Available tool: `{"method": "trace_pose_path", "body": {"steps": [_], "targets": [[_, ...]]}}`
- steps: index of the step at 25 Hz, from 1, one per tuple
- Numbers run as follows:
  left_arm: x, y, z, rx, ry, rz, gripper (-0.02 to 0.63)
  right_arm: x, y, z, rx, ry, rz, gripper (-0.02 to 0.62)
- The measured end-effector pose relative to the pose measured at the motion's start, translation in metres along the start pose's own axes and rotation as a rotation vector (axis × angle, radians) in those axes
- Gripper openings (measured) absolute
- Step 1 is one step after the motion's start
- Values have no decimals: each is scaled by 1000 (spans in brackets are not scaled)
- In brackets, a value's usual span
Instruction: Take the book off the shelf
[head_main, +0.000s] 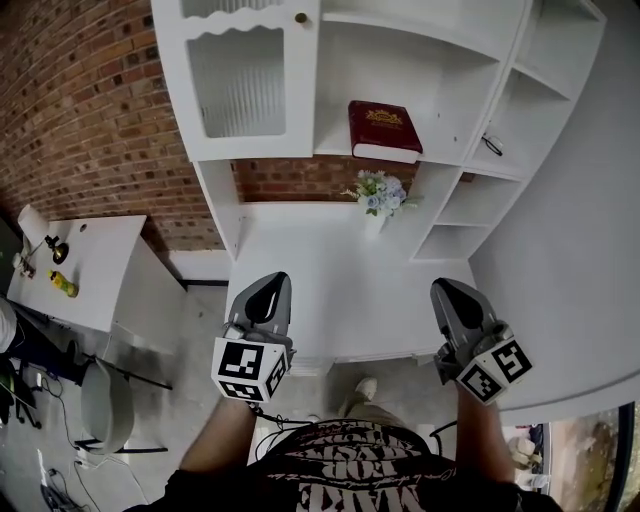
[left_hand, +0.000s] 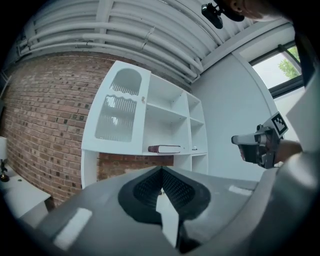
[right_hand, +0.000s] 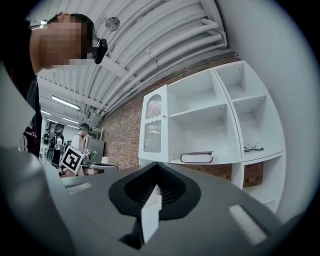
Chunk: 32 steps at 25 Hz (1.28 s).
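A dark red book (head_main: 384, 129) with gold print lies flat on the middle shelf of the white shelf unit (head_main: 435, 60). Both grippers hang low in front of the white desk, far short of the book. My left gripper (head_main: 270, 290) is shut and holds nothing. My right gripper (head_main: 448, 293) is also shut and holds nothing. In the left gripper view the book (left_hand: 164, 148) shows beyond the closed left gripper (left_hand: 161, 171), with the right gripper (left_hand: 258, 144) off to the side. The right gripper view has the book (right_hand: 197, 157) above the closed right gripper (right_hand: 157, 169).
A vase of flowers (head_main: 378, 196) stands on the desk top (head_main: 330, 280) under the book's shelf. A pair of glasses (head_main: 490, 144) lies in the right compartment. A glazed cabinet door (head_main: 240, 80) closes the left section. A side table (head_main: 85, 270) with a yellow bottle (head_main: 64, 285) stands left.
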<state>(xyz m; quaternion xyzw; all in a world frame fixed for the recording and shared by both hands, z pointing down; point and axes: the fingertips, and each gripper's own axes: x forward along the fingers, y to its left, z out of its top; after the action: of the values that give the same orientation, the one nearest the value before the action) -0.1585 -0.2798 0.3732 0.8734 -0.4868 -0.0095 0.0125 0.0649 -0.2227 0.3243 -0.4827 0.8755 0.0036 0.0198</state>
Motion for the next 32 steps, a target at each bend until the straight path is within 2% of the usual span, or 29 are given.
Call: {"method": "trace_pose_path", "body": {"steps": [7,15,27,32], "targets": [[9,17,-12,-17,28,25,0,32,-1,-12,14,23,49,26],[56,23,-19,11,67,18,0,68,-42,-21,50,8,66,26],[162,24,16,108,58,37,1,128,-128,-3,54,-39,96,26],[201,21,37,131,21,35,2,149,-161,5,38,-54,110,26]]}}
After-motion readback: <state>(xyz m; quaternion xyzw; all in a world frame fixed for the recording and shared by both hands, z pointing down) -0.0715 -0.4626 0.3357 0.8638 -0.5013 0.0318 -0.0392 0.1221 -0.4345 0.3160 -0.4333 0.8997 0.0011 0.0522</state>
